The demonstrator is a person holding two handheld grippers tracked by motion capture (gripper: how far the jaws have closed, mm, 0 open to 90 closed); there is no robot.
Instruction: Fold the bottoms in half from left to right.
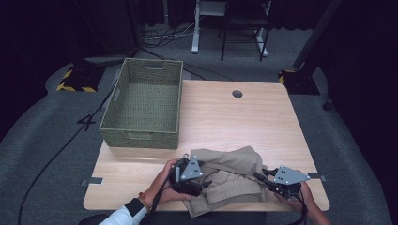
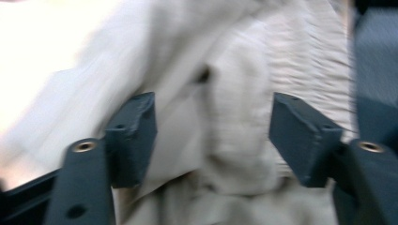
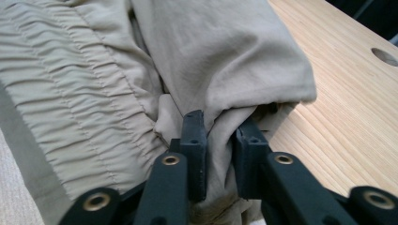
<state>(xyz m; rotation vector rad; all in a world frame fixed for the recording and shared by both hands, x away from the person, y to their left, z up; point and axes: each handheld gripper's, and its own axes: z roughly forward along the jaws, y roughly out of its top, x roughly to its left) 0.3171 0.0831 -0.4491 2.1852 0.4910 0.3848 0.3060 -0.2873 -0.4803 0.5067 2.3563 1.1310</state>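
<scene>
Wooden table [image 1: 220, 117]: right hand-held gripper [image 3: 219, 140] pinches khaki garment [image 3: 225, 61], left hand-held gripper [image 2: 211, 136] open.

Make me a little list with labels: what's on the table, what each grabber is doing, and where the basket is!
table: light wood
cloth: crumpled tan garment with a gathered waistband, at the near edge
left gripper: jaws open, cloth between them, pads not pressing
right gripper: pinching a fold of the garment
basket: green woven, nothing inside, far left corner of the table
</scene>
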